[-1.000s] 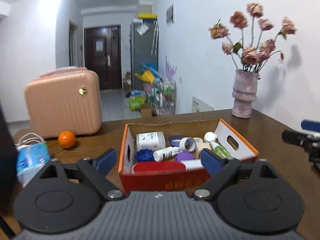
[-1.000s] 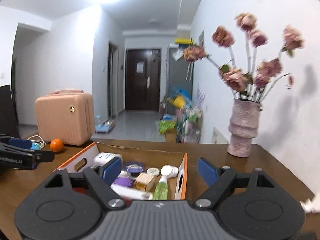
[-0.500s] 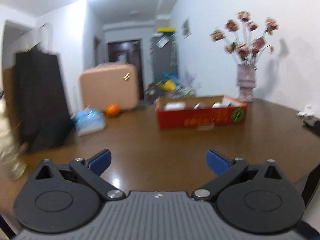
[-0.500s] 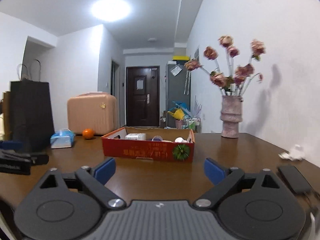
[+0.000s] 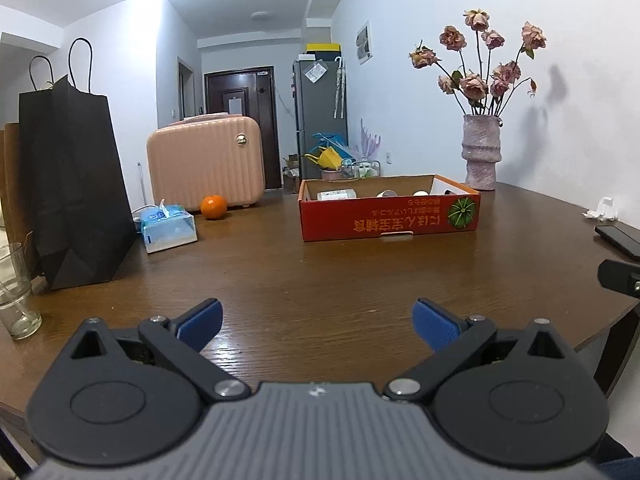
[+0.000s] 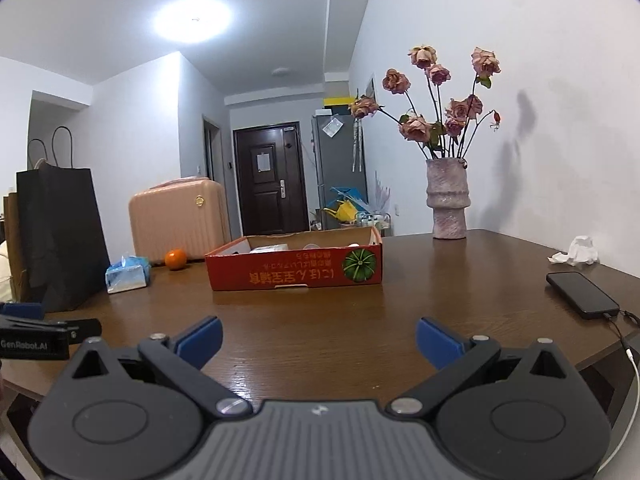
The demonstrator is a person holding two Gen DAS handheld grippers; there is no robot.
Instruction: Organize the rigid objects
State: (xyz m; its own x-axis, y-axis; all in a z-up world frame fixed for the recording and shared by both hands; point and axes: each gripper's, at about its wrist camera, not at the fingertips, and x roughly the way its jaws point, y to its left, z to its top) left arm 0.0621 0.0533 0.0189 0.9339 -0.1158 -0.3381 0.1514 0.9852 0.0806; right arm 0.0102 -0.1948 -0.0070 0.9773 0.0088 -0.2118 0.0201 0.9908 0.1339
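A red cardboard box (image 5: 390, 220) sits on the brown table (image 5: 320, 280) toward the far side. It also shows in the right wrist view (image 6: 296, 274). Only the tops of a white bottle (image 5: 336, 194) and small containers show above its rim. My left gripper (image 5: 316, 322) is open and empty, low over the table's near edge, well back from the box. My right gripper (image 6: 318, 340) is open and empty, also near the front edge. The right gripper's tip (image 5: 618, 276) shows at the left view's right side, and the left gripper's body (image 6: 40, 340) at the right view's left side.
A black paper bag (image 5: 68, 184), a glass (image 5: 16, 292), a tissue pack (image 5: 168, 230), an orange (image 5: 214, 206) and a pink case (image 5: 206, 160) stand at the left. A vase of dried roses (image 5: 480, 156), a crumpled tissue (image 5: 602, 208) and a black phone (image 6: 582, 294) with cable are at the right.
Both grippers have pulled back from just over the box to the table's near edge and dropped lower. The box now looks small and far. Both stay open.
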